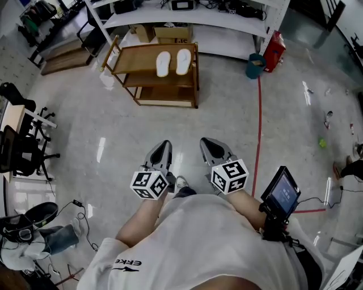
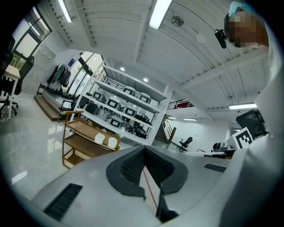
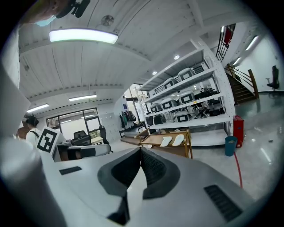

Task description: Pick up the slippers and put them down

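Observation:
Two white slippers [image 1: 173, 62] lie side by side on the top shelf of a wooden rack [image 1: 153, 76] at the far side of the floor. They show small in the left gripper view as the slippers [image 2: 106, 140] and in the right gripper view as the slippers [image 3: 172, 140]. My left gripper [image 1: 165, 144] and right gripper [image 1: 206, 141] are held side by side in front of the person's body, well short of the rack. Both are shut with nothing between the jaws.
White shelving [image 1: 187, 17] with equipment stands behind the rack. A blue bin [image 1: 254, 65] and a red canister [image 1: 273, 51] sit to its right. A red line [image 1: 258, 130] runs across the floor. Office chairs [image 1: 20, 147] stand at the left.

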